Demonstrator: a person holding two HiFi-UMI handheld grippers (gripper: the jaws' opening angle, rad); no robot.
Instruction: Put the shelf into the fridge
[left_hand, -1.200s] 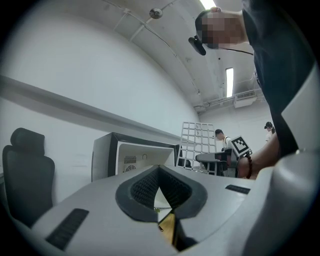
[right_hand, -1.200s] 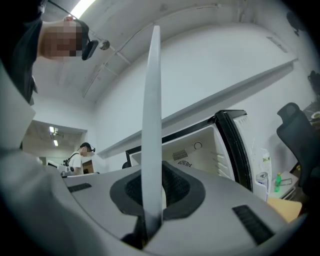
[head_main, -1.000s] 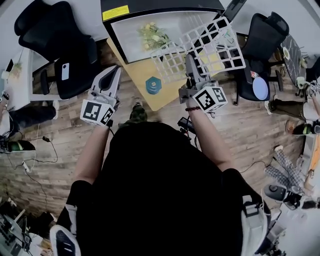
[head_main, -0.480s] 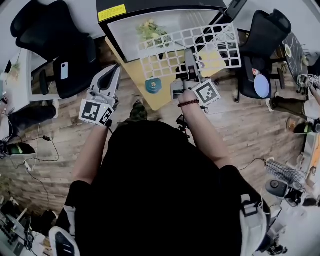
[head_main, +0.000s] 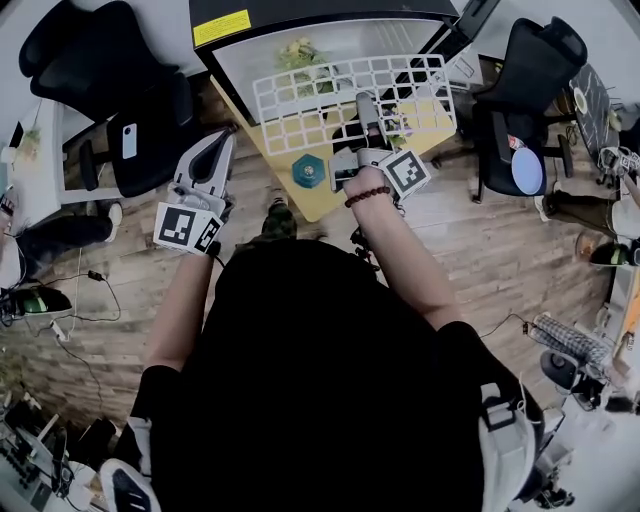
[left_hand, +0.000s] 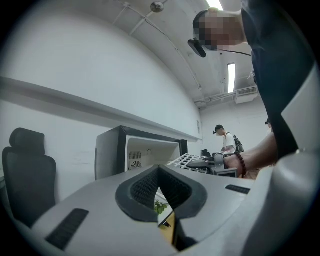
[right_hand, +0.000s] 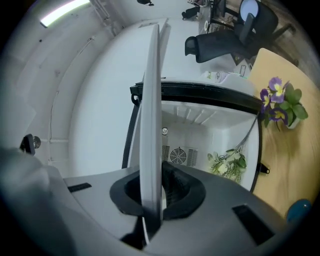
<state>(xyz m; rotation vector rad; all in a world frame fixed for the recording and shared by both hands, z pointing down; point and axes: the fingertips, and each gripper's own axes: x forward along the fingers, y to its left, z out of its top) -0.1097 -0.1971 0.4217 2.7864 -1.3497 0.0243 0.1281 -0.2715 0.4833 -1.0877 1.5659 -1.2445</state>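
A white wire shelf (head_main: 350, 98) hangs level in front of the open black fridge (head_main: 300, 14), over the fridge's white inside. My right gripper (head_main: 366, 108) is shut on the shelf's near edge. In the right gripper view the shelf (right_hand: 150, 115) shows edge-on between the jaws of my right gripper (right_hand: 152, 175), with the fridge cavity (right_hand: 200, 137) straight behind. My left gripper (head_main: 224, 136) is held low at the left, shut with nothing in it. From the left gripper view (left_hand: 159, 168) the fridge (left_hand: 131, 152) and shelf (left_hand: 186, 159) lie ahead.
Sprigs of flowers (right_hand: 227, 164) lie inside the fridge. A yellow table (head_main: 322, 198) in front of it carries a blue object (head_main: 308, 171) and purple flowers (right_hand: 279, 102). Black office chairs stand left (head_main: 120, 85) and right (head_main: 520, 85). A person (left_hand: 227, 141) stands far off.
The right gripper has swung the shelf left and levelled it, from tilted at the fridge's right to squarely before the opening. The left gripper has hardly moved.
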